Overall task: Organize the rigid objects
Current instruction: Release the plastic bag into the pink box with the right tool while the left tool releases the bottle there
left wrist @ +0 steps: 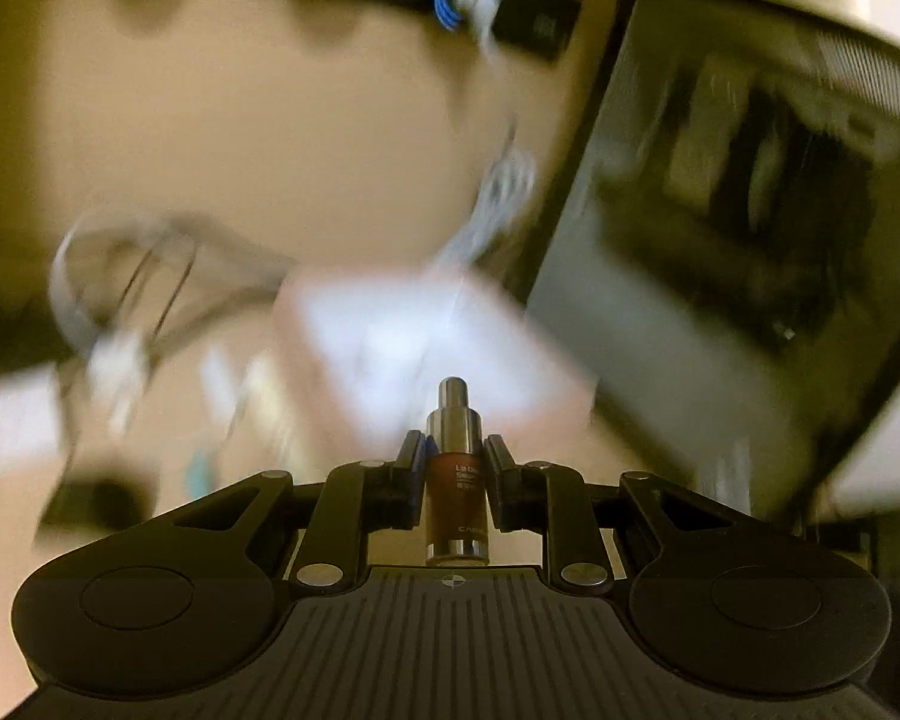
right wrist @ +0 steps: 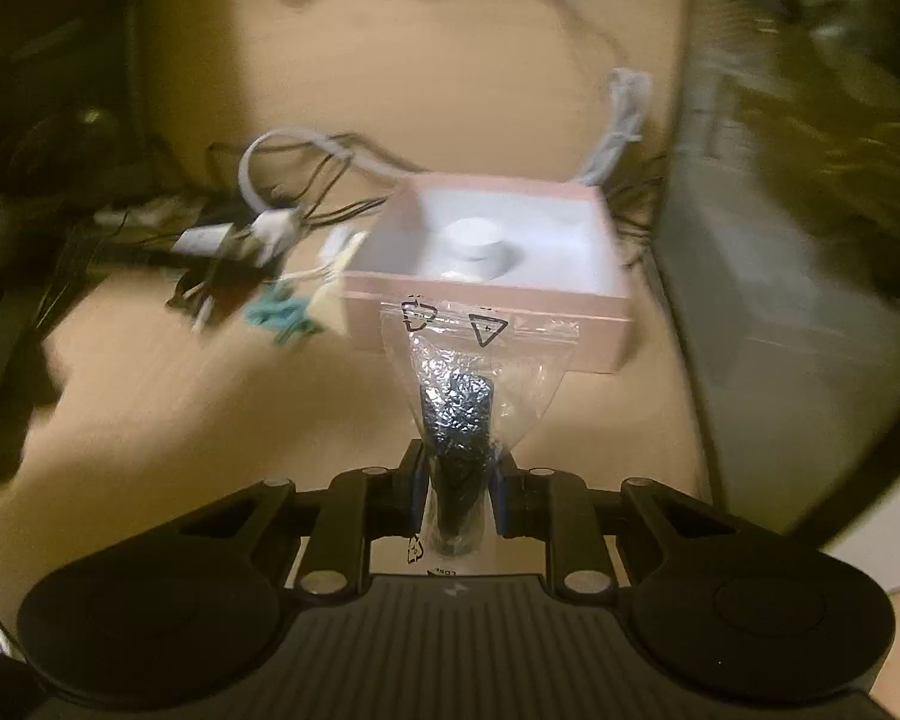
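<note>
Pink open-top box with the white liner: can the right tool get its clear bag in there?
Probably yes: the pink open-top box lies straight ahead of the right tool, nothing between; a white round lid already sits inside.

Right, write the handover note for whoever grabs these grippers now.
Left gripper: shut on a small dark red serum bottle, held upright above the desk.
Right gripper: shut on a clear zip bag holding a dark item.
The open pink box sits on the desk ahead; a white round jar is already inside.
Left to do: probably set both held items into the box.
</note>
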### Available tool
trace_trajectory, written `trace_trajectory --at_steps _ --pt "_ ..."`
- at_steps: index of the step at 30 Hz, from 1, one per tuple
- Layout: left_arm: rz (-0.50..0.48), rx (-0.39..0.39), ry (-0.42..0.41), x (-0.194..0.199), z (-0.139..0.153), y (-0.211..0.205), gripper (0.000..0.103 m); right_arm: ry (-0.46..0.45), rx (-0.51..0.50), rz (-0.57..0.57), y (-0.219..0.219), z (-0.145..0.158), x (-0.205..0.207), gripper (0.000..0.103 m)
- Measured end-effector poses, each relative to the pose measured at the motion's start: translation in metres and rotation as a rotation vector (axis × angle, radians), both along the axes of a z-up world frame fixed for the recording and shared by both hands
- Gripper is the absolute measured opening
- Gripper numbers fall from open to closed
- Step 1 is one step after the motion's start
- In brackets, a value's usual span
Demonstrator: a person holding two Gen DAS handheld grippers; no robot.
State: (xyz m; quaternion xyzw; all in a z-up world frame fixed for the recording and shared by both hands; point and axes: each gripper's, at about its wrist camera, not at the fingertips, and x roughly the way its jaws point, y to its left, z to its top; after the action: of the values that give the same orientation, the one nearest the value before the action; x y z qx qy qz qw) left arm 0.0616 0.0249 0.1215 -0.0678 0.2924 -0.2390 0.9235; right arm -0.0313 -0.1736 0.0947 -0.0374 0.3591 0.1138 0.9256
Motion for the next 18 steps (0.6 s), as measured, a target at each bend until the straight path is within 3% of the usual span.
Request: trace_trajectory --at_steps 3,7,13,18 --pt "0.086 -0.074 -0.015 0.050 0.018 -0.020 0.024 -0.023 0.008 -0.036 -0.010 0.006 -0.004 0.020" --pt "0.209 -0.070 0.050 0.090 0.005 -0.028 0.025 -0.019 -0.003 -0.071 -0.014 0.004 -0.004 0.020" --pt "0.221 -0.086 0.147 0.043 -0.032 -0.003 0.025 0.013 0.012 -0.074 -0.018 -0.001 0.001 0.020" --pt "0.240 -0.057 0.233 -0.006 -0.054 0.017 0.025 -0.036 -0.004 -0.021 -0.011 0.023 0.039 0.020"
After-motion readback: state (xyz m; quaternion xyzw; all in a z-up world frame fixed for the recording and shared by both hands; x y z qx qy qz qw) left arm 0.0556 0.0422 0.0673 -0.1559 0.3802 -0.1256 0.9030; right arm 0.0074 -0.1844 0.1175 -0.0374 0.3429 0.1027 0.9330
